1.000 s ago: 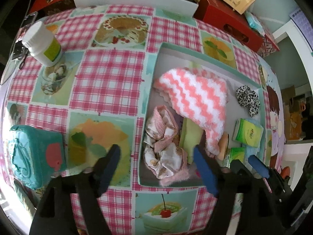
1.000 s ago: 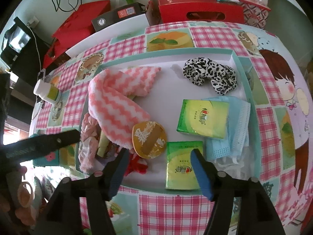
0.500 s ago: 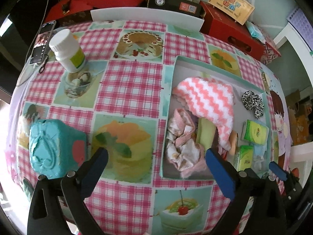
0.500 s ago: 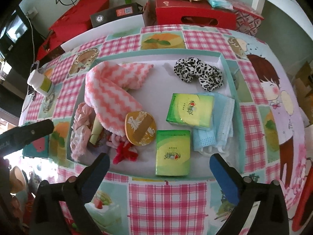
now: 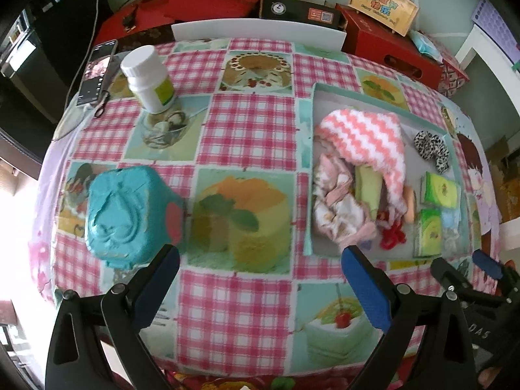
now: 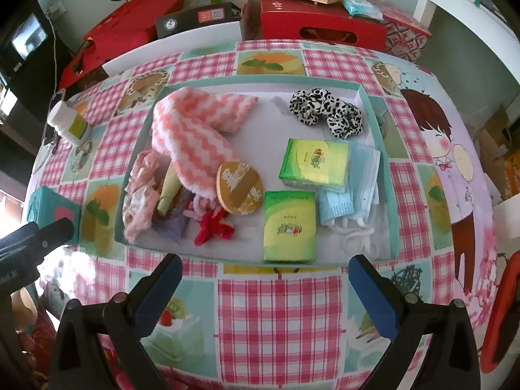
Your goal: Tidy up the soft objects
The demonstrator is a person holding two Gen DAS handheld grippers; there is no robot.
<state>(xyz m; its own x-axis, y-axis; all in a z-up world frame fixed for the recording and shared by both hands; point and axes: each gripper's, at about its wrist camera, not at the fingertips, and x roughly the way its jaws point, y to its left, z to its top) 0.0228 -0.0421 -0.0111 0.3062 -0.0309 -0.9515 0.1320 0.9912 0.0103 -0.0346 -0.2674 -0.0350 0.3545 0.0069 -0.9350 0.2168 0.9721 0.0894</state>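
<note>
A shallow teal-rimmed tray [image 6: 380, 120] holds the soft things: a pink-and-white zigzag cloth [image 6: 188, 130], a crumpled pink cloth [image 6: 139, 191], a leopard scrunchie [image 6: 328, 110], two green tissue packs [image 6: 313, 162], blue face masks [image 6: 357, 178], a red bow [image 6: 213, 226] and a round tan pad [image 6: 239, 188]. My right gripper [image 6: 261, 287] is open and empty, in front of the tray's near rim. My left gripper [image 5: 260, 279] is open and empty over the tablecloth, left of the tray [image 5: 307, 136].
A teal box [image 5: 126, 214] and a white pill bottle [image 5: 149, 79] stand on the checked tablecloth left of the tray. A phone [image 5: 96, 73] lies at the far left edge. Red boxes [image 6: 321, 27] and a white board [image 5: 256, 34] line the back.
Both grippers have pulled back and up from the tray and opened wider. The view is now wider, and nothing in the tray has moved.
</note>
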